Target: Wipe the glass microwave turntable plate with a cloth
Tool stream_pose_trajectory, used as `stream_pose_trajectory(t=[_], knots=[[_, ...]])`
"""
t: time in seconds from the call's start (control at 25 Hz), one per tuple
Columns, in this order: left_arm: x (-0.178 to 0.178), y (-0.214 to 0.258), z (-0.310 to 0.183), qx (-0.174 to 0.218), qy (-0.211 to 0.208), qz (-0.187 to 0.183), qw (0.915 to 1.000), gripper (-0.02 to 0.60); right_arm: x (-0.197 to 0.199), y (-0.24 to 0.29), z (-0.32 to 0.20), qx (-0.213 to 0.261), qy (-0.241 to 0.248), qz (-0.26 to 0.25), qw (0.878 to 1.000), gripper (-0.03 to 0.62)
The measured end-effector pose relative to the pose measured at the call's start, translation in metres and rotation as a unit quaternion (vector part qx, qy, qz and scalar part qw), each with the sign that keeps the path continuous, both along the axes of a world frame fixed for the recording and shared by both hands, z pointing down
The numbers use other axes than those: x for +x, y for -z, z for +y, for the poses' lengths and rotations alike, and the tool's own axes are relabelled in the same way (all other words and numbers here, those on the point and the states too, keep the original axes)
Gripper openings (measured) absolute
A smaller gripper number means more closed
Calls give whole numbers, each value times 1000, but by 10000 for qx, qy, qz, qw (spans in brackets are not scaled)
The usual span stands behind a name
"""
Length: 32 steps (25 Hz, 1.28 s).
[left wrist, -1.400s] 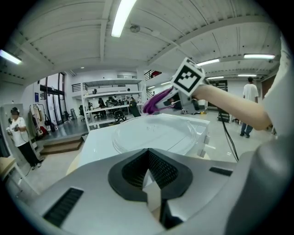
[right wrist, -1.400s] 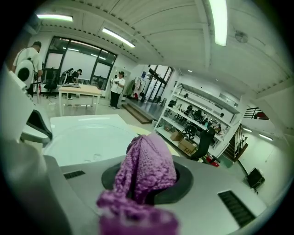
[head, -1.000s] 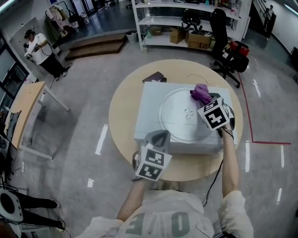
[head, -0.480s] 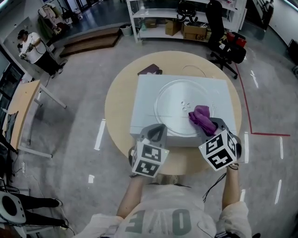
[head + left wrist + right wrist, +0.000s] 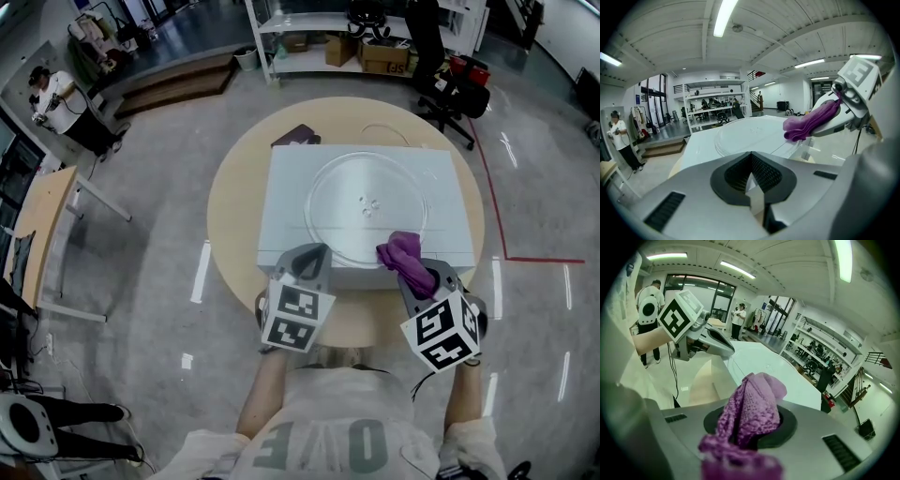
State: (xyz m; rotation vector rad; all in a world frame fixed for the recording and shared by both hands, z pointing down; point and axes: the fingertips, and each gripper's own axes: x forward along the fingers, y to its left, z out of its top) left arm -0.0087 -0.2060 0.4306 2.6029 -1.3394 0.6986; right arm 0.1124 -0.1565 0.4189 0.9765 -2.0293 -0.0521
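The fingers of my right gripper (image 5: 418,275) clench the crumpled purple cloth (image 5: 403,251) at the lower right rim of the round clear glass plate (image 5: 361,187). The plate's centre lies up-left from them. My left gripper (image 5: 306,259), lower left, is closed on nothing.

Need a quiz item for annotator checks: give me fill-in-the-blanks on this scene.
1. The right claw is shut on a ____ cloth.
2. The glass plate lies on the white microwave, which stands on a ____ wooden table.
3. The left claw is shut and holds ____.
Missing words: purple; round; nothing.
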Motion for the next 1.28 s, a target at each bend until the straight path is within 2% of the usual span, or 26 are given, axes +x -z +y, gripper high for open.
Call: stream_pose_trajectory(t=[0.08,0.2,0.32,0.4,0.56,0.68,1.0,1.28], knots=[[0,0,1,0,-10,-9,10000,2,4,4,-1,64,-83,-30,9999,49],[2,-2,0,-10,-63,-36,10000,2,21,30,-22,483,-427,-139,9978,48],[2,-2,0,-19,-75,-59,10000,2,37,62,-70,1033,-753,-223,9915,49],[3,-3,1,-29,-68,-45,10000,2,45,72,-107,1212,-954,-242,9877,49],[3,-4,0,-95,-65,-29,9999,3,49,54,-175,1008,-1132,-362,9878,48],[2,-3,0,-87,-60,-29,9999,3,52,31,-198,673,-1209,-244,9901,48],[5,-3,-3,-22,-29,59,10000,2,48,12,-173,459,-996,-133,9939,49],[0,-6,-1,4,-40,41,10000,2,33,1,-93,210,-725,-64,9971,49]])
